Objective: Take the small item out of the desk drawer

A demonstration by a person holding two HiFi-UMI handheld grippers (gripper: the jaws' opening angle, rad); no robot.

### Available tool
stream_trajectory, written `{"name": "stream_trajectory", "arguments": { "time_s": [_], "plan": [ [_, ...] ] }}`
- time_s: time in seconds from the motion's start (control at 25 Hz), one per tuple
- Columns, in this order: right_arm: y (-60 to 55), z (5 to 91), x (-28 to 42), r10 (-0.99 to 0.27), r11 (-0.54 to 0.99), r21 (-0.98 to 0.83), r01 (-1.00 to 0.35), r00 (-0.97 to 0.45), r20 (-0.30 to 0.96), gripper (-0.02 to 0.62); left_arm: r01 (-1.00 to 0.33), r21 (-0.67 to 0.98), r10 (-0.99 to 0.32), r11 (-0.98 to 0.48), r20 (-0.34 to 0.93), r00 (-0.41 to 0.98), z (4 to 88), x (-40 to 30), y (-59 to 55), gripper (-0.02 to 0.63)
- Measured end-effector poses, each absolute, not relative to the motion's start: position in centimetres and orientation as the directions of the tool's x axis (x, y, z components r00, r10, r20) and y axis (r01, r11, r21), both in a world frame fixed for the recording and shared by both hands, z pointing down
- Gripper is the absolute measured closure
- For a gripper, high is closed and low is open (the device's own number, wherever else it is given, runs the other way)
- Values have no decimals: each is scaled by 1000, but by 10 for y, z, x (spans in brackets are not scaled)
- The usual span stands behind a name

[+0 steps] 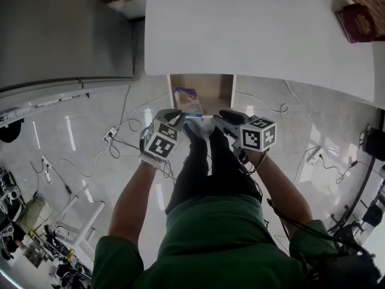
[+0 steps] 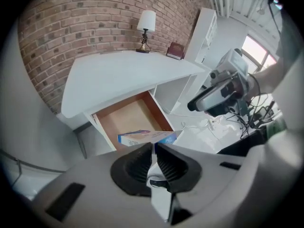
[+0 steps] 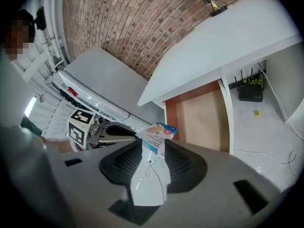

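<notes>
Room: brick wall (image 2: pixel 85 27) behind a white desk (image 1: pixel 258 35); cables lay on a pale floor (image 1: pixel 78 131).
Drawer: the drawer (image 1: pixel 218 92) stood pulled out under the desk's near edge.
Item: a small box (image 1: pixel 187 100) sat at the drawer's front-left, inside its outline.
Left claw: the left claw (image 2: pixel 154 146) was nearly closed, with a slit between its pads. The box lay just past its tips, and whether it pinched the box was unclear.
Right claw: the right claw (image 3: pixel 152 144) was about half open and held nothing. The head view showed it near the box but apart.
Progress: opening was done; a firm grip and lifting the box clear seemingly remained.
Axis: printed face up; the long axis apparently ran across the drawer, along its front edge.
</notes>
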State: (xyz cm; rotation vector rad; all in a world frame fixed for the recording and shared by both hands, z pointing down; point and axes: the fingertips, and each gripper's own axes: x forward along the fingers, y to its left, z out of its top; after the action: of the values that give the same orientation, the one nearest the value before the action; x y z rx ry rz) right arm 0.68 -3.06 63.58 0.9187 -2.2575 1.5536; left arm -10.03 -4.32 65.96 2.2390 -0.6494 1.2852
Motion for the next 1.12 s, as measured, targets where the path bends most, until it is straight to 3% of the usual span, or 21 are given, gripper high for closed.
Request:
{"name": "stream_trajectory", "arguments": {
  "time_s": [0.6, 1.12],
  "plan": [
    [-61, 572, 27, -452, 238, -746, -622, -751, 482, 448, -535, 127, -211, -835, 824, 526, 535, -80, -57, 577],
    [-84, 540, 50, -528, 221, -744, -630, -719, 452, 449, -532, 6, -335, -847, 771, 542, 470, -76, -139, 580]
  ]
}}
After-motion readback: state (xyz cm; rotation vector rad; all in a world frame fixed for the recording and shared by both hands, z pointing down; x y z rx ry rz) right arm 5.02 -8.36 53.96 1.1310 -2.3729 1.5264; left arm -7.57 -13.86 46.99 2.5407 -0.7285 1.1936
